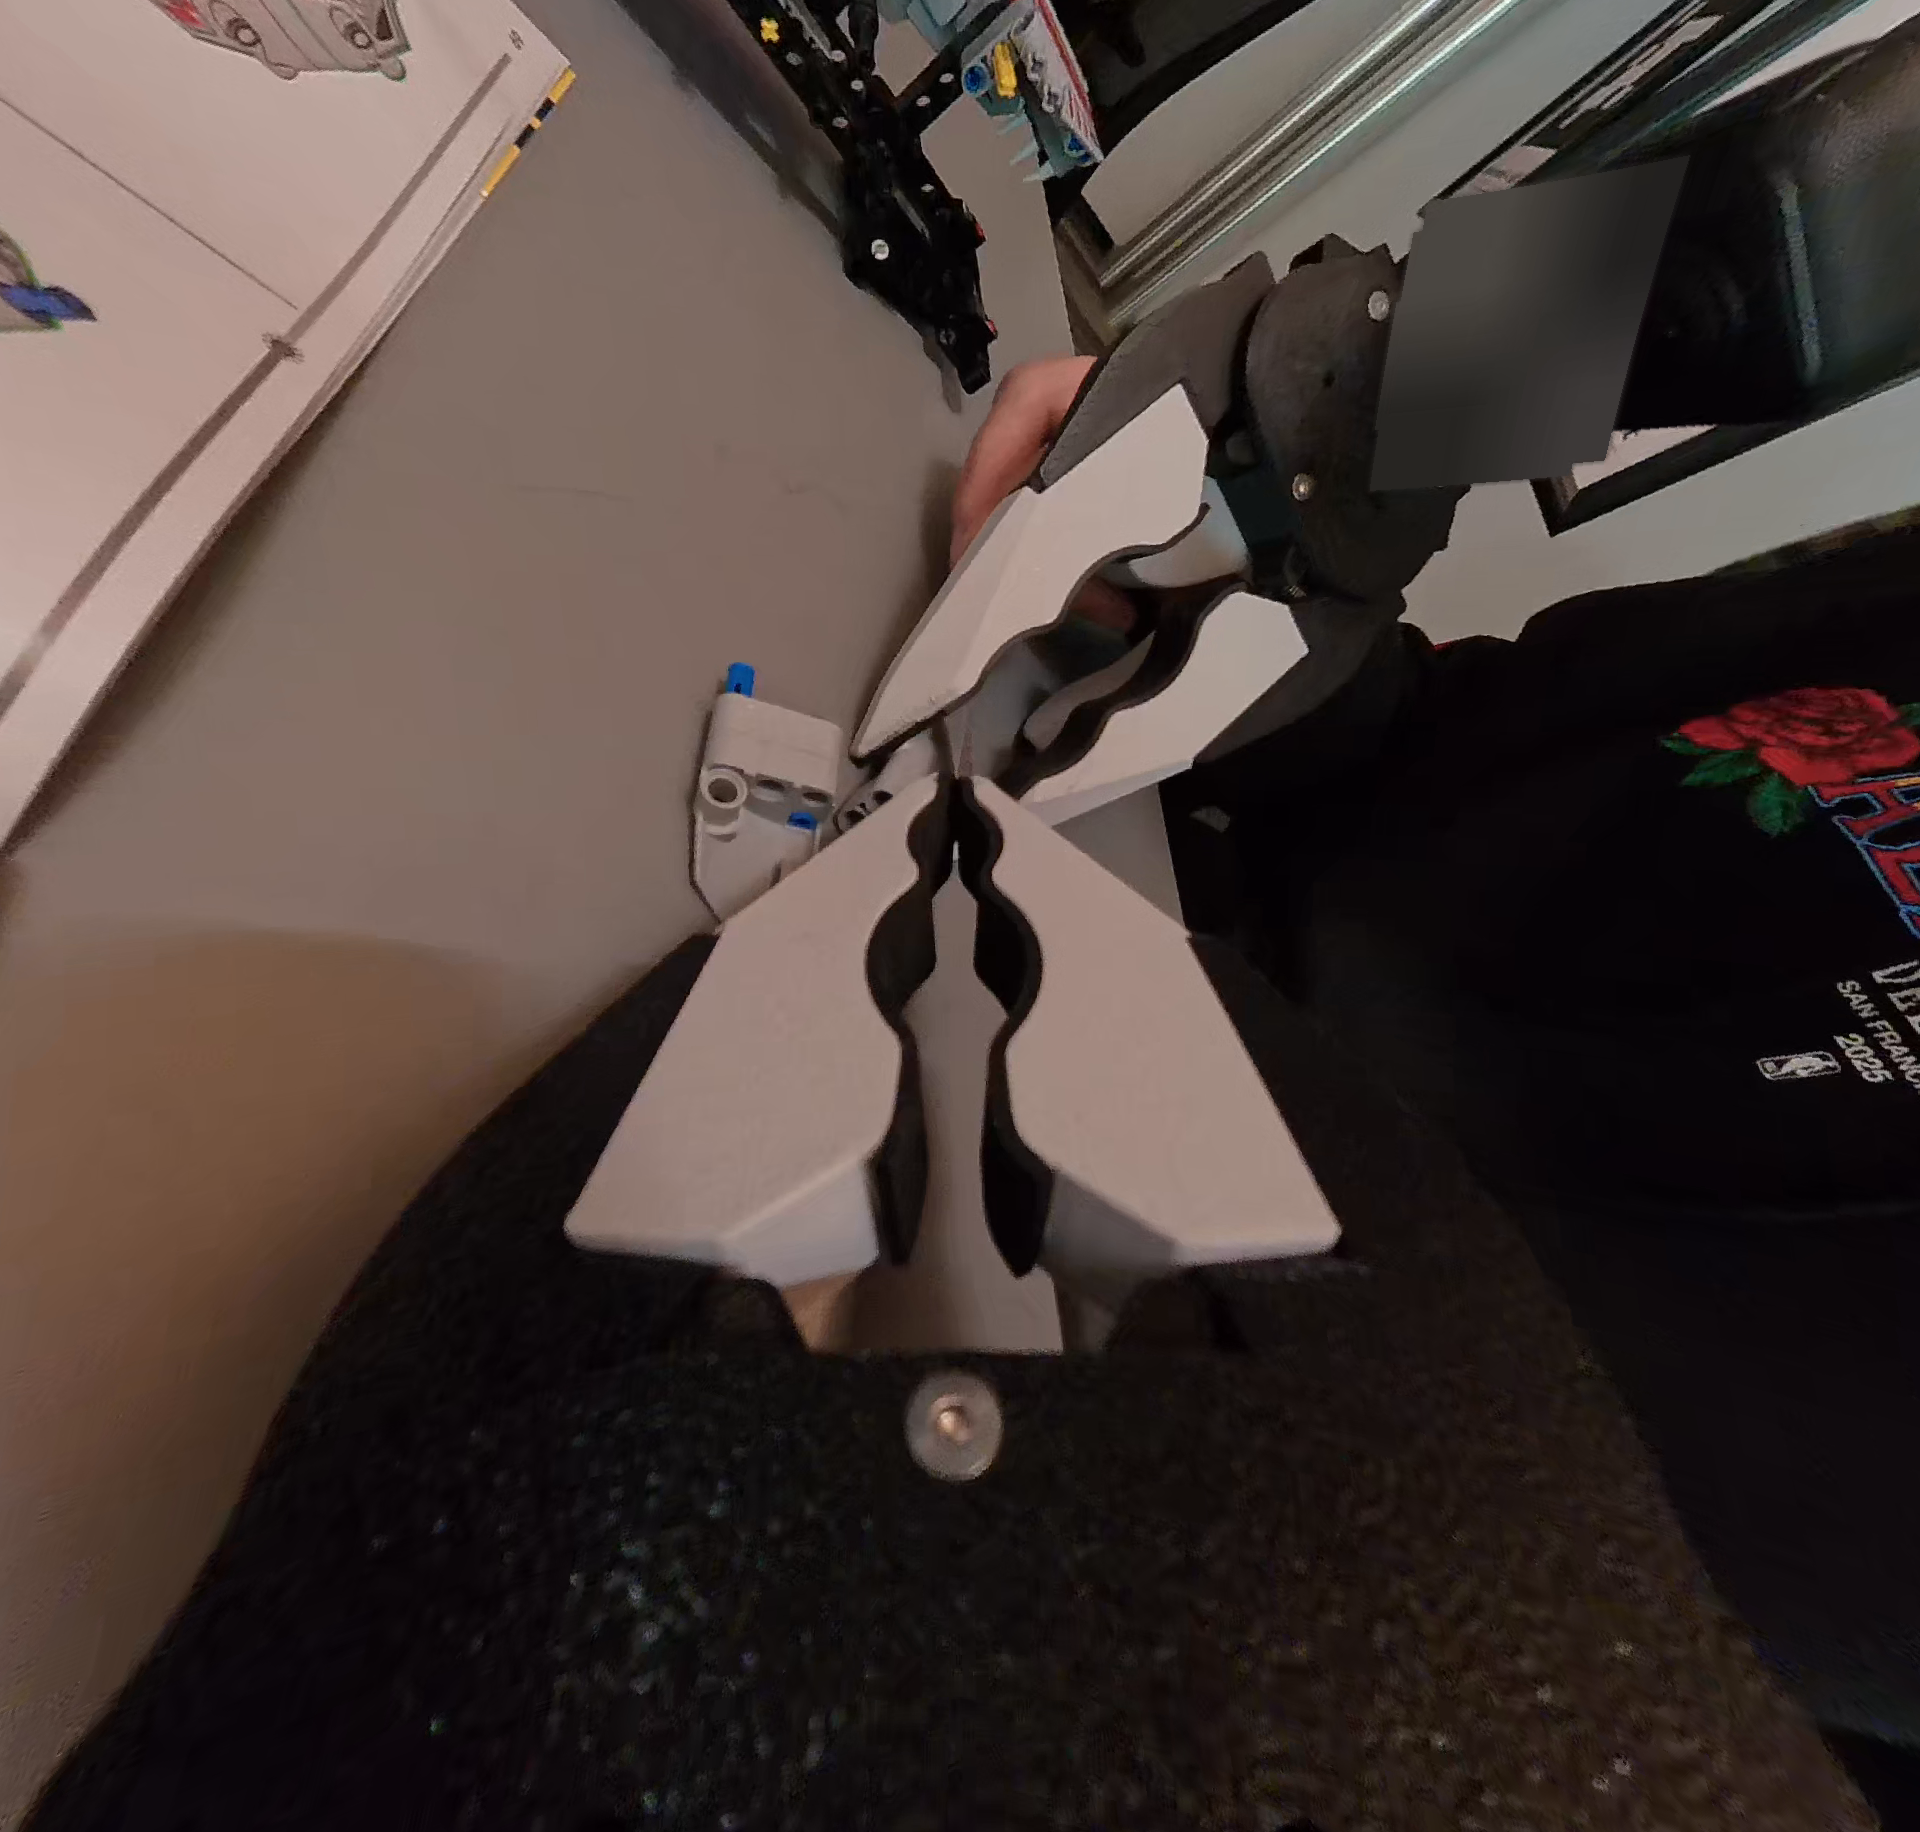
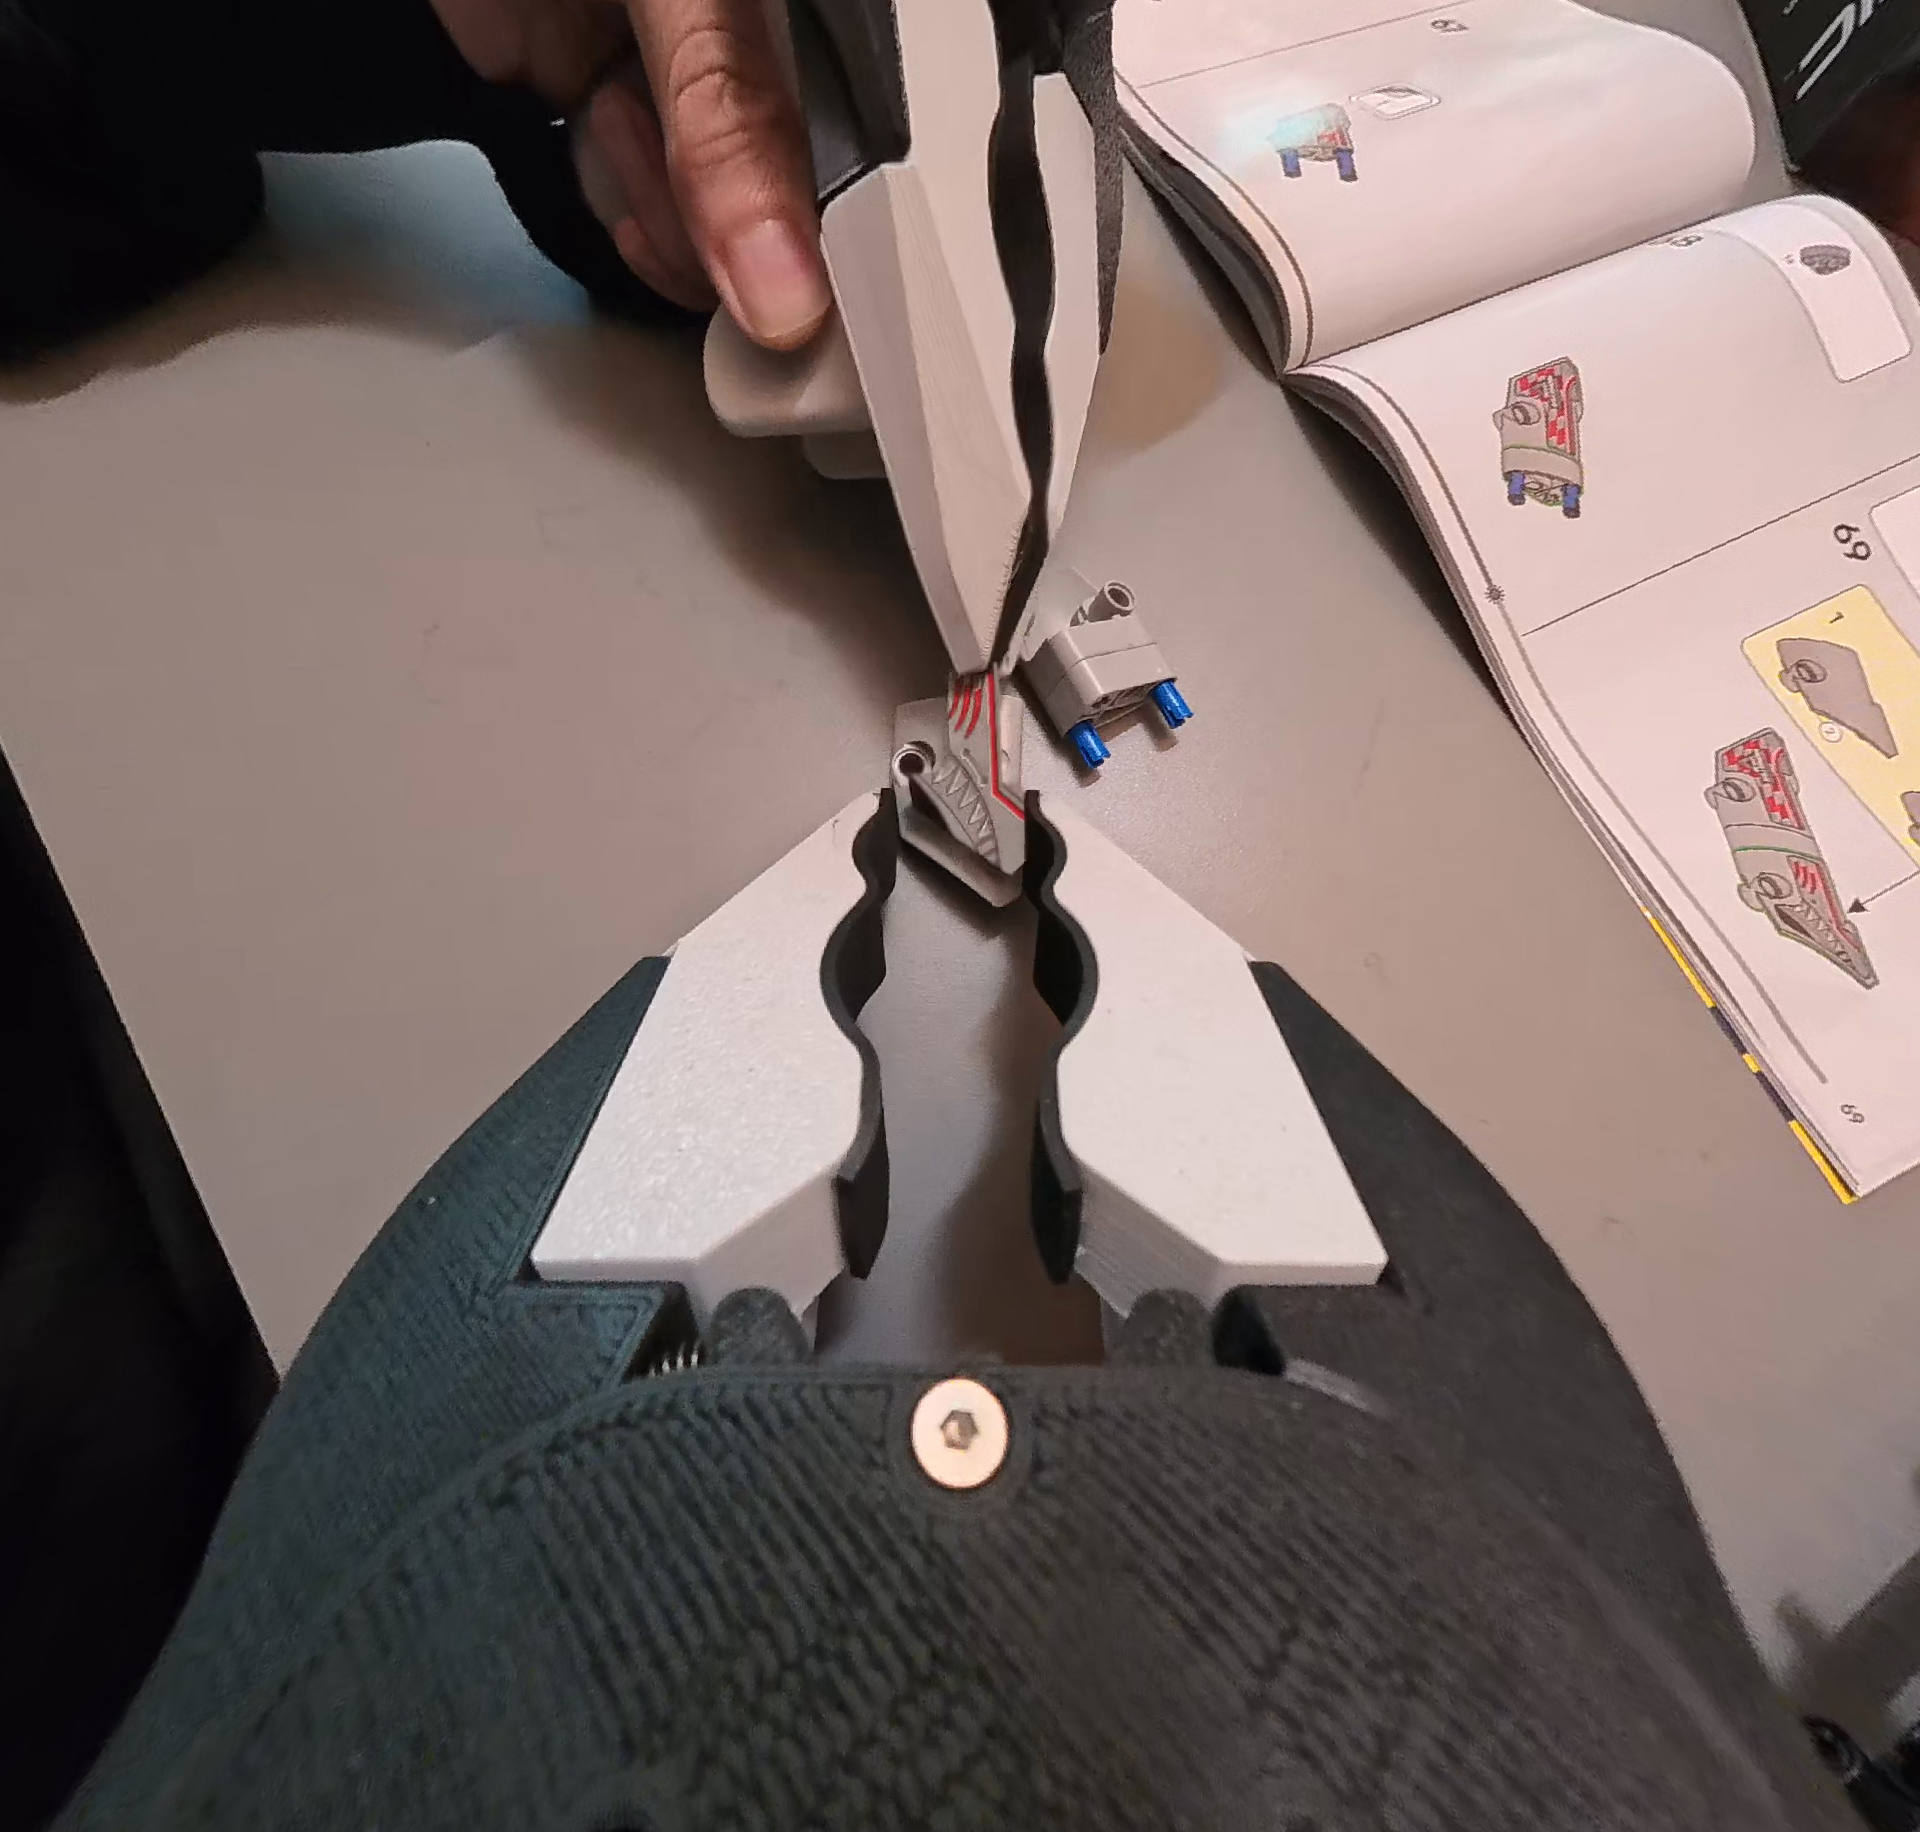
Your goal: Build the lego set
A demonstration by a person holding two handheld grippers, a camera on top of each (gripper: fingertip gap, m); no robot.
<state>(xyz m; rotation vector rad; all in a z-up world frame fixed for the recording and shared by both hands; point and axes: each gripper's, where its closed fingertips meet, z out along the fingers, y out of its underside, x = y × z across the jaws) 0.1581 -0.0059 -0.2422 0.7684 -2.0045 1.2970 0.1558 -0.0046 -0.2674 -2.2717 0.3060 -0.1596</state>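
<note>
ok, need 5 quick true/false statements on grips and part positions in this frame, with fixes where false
1. The right gripper holds the printed grey panel between its fingers. True.
2. The left gripper is wide open. False: it is shut, its tips at the panel's far end.
3. The grey block with blue pins is held by a gripper. False: it lies free on the table.
4. The instruction booklet lies open. True.
5. The blue pins are on the panel. False: they stick out of the block.
</note>
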